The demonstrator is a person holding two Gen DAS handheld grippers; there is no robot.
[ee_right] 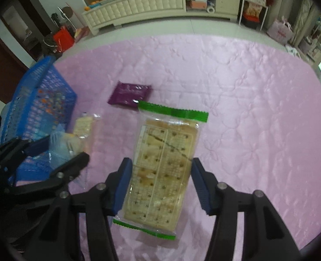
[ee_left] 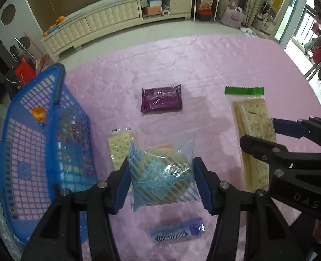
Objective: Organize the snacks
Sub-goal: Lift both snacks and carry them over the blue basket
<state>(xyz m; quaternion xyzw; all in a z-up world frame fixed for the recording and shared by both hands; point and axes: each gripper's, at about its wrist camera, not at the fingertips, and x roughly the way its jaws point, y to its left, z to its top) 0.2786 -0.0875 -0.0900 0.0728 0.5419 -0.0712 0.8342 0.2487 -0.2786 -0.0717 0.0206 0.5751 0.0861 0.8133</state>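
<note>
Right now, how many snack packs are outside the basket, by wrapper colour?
Purple: 1
Green-ended cracker pack: 1
Blue-striped: 1
Clear cracker pack: 1
Blue-violet: 1
Total: 5

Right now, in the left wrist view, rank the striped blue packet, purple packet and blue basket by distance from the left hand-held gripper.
1. Striped blue packet: clamped in the left hand-held gripper.
2. Blue basket: just to the left.
3. Purple packet: farther ahead on the pink cover.
</note>
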